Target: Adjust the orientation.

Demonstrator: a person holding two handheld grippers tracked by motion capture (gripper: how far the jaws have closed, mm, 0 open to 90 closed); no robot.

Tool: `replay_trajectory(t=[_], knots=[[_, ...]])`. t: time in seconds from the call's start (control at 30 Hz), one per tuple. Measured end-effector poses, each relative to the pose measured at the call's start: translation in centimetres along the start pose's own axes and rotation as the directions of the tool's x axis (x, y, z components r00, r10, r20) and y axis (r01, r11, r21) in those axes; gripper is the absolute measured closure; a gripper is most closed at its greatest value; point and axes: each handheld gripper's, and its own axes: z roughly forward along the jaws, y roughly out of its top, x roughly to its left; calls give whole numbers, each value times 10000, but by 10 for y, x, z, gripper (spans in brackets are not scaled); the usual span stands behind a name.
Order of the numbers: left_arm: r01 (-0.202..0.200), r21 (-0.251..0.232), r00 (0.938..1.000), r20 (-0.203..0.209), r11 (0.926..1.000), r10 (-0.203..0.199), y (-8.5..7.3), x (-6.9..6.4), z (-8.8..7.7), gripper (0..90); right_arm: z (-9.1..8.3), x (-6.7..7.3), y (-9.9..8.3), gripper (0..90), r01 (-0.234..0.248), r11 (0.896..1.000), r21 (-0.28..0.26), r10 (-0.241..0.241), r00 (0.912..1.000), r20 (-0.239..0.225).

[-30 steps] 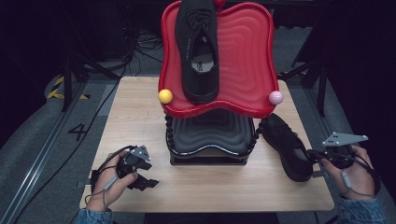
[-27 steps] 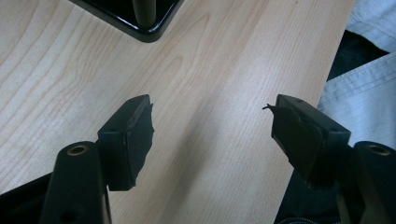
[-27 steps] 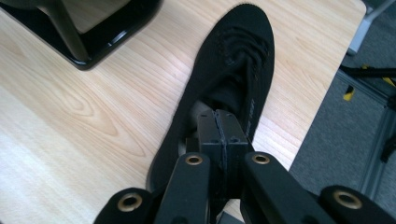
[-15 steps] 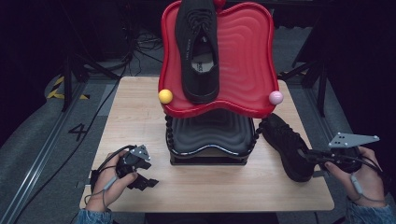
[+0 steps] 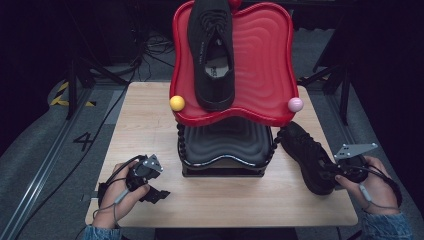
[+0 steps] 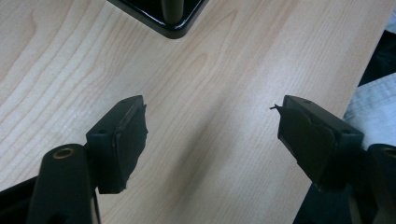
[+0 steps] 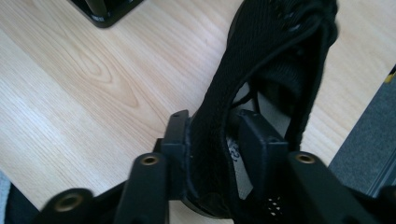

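You are working at a light wooden table (image 5: 150,130) with a plain, pale grain. Around it you have a grey floor (image 5: 45,165), marked with a black number 4 (image 5: 83,140) on your left and a patch of yellow-and-black hazard tape (image 5: 64,95) beyond it. Black stand legs (image 5: 75,85) and loose cables (image 5: 145,50) sit behind, where the room falls into darkness.
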Motion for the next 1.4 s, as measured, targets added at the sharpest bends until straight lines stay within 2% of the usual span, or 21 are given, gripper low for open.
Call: replay_trajectory(t=[0.13,0.23,0.3,0.33,0.37,0.43,0.5,0.53,0.6,0.67,0.7,0.77,0.87,1.0,1.07,1.1,1.17,1.2,1.3,1.37,1.4], knots=[[77,2,9997,-229,10000,-77,-3,0,-1,237,6,1,0,805,-88,9998,170,89,10000,-34],[120,-99,9998,-176,9999,-121,-6,1,-3,230,6,1,2,870,-312,9993,201,313,9995,-28],[99,-151,9994,-339,9998,-104,-7,2,-3,229,7,1,5,874,-351,9987,358,351,9994,3],[19,-52,9994,-350,10000,-20,-7,3,-3,229,7,1,7,876,-341,9984,454,342,9994,-13],[-15,17,9998,-173,10000,15,-7,5,-2,230,6,1,8,876,-313,9982,519,314,9995,-4],[-12,39,9996,-278,10000,13,-7,9,-4,230,6,3,13,877,-289,9979,576,290,9996,-16],[135,-5,9994,-305,9999,-136,-7,10,-3,230,6,6,18,877,-252,9975,664,255,9997,-36],[251,-58,9994,-236,9997,-252,-8,12,1,229,6,7,20,877,-230,9973,699,232,9997,-25],[161,146,9995,-282,9998,-157,-9,14,6,229,6,12,29,877,-219,9965,810,223,9997,-36],[172,414,9994,-291,9990,-160,-9,15,8,229,7,17,35,877,-442,9952,878,460,9988,-190],[105,435,9994,-320,9990,-91,-9,16,8,229,9,23,44,877,-717,9936,875,745,9968,-290],[219,293,9996,-183,9993,-214,-9,17,8,229,10,26,46,876,-796,9927,903,830,9959,-350],[83,184,9999,-147,9998,-80,-8,18,8,229,14,35,54,875,-842,9914,999,902,9943,-569],[-10,279,10000,56,9996,9,-7,17,11,229,17,38,57,847,-643,9893,1307,750,9941,-782],[-3,323,9999,124,9995,-1,-7,18,10,229,21,38,56,772,-247,9856,1674,434,9931,-1086],[24,340,9999,160,9994,-29,-7,18,9,229,21,38,56,772,-247,9856,1674,434,9931,-1086],[59,274,9998,210,9996,-65,-8,17,8,228,22,37,54,717,-79,9863,1645,278,9925,-1192],[51,258,9998,181,9997,-55,-8,17,8,228,22,37,52,692,96,9852,1712,141,9905,-1364],[60,258,9999,156,9997,-64,-8,16,7,229,28,38,47,649,356,9785,2030,-17,9863,-1647],[60,296,9998,167,9995,-65,-8,16,7,229,36,39,43,635,504,9743,2196,-70,9809,-1942],[50,301,9998,204,9995,-56,-8,16,7,229,43,39,40,634,662,9701,2334,-208,9812,-1919]])
